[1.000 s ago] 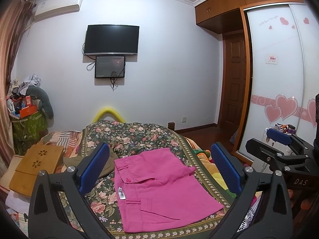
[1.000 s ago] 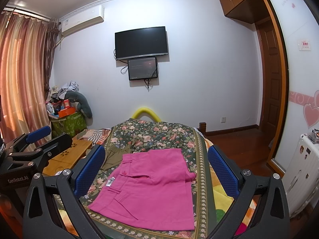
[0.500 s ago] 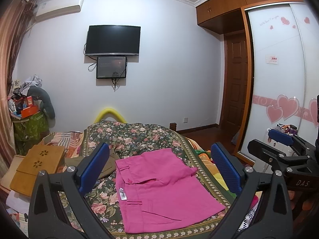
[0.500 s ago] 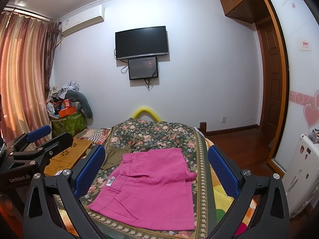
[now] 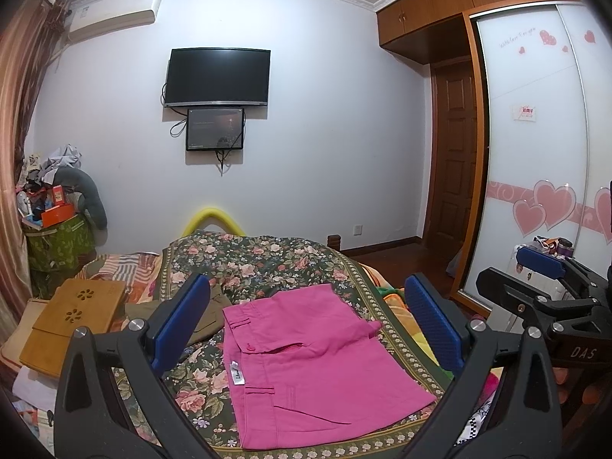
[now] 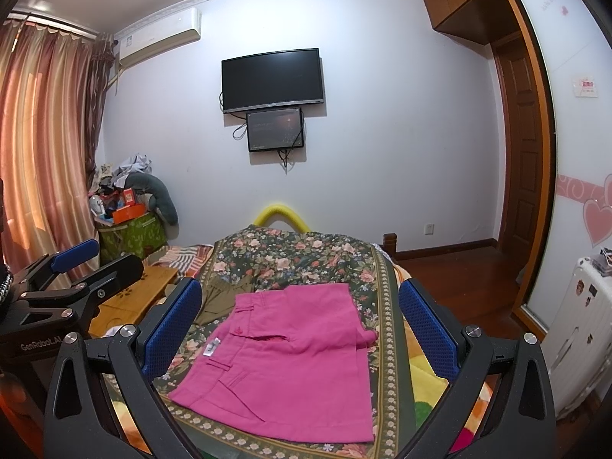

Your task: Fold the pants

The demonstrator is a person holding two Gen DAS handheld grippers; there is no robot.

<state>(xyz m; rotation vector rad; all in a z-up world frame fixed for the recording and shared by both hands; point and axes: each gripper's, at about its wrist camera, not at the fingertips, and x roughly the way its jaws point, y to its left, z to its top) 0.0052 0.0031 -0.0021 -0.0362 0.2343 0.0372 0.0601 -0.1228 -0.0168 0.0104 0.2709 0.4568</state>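
The pink pants (image 5: 310, 367) lie folded into a flat rectangle on the floral bedspread (image 5: 260, 264), waistband and white label toward the left; they also show in the right wrist view (image 6: 290, 359). My left gripper (image 5: 306, 323) is open and empty, held above and in front of the pants. My right gripper (image 6: 298, 331) is open and empty too, held above them. Each gripper shows at the edge of the other's view: the right one in the left wrist view (image 5: 543, 287), the left one in the right wrist view (image 6: 76, 275).
An olive-brown garment (image 5: 206, 313) lies on the bed just left of the pants. A wooden lap desk (image 5: 72, 317) sits at the bed's left edge. A cluttered green box (image 5: 57, 237) stands in the left corner. A wardrobe with heart decals (image 5: 535, 153) and a white suitcase (image 6: 581, 329) are on the right.
Both grippers have lifted or tilted up very slightly, so the pants sit a little lower in view. The pants have not moved and both grippers stay open.
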